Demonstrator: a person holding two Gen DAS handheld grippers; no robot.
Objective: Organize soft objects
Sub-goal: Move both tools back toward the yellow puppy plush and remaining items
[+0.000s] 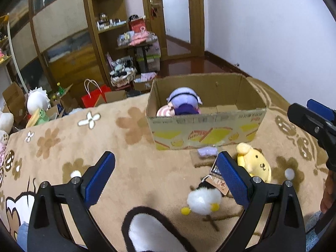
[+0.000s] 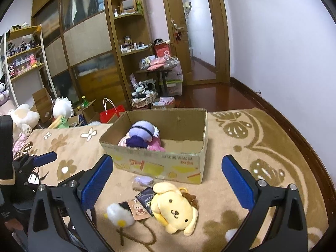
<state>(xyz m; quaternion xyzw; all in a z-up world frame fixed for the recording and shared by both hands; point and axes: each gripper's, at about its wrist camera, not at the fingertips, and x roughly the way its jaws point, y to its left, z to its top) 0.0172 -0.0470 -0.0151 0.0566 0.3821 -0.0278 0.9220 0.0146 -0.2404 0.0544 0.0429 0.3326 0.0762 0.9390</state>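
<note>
Both the left gripper (image 1: 166, 178) and right gripper (image 2: 168, 180) are gaping wide, holding nothing. A yellow dog plush (image 2: 176, 208) is lying centre-frame below the cardboard box (image 2: 159, 163), which is holding what may be a purple doll (image 2: 140, 134)

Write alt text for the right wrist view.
An open right gripper hovers over a yellow dog plush and a small white plush on a beige blanket. Behind them, a cardboard box holds a purple plush.

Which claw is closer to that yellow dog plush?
Right, I'd judge. The right claw frames the yellow dog plush between its open fingers; the left claw hangs beside it, over the white fluffy toy.
</note>
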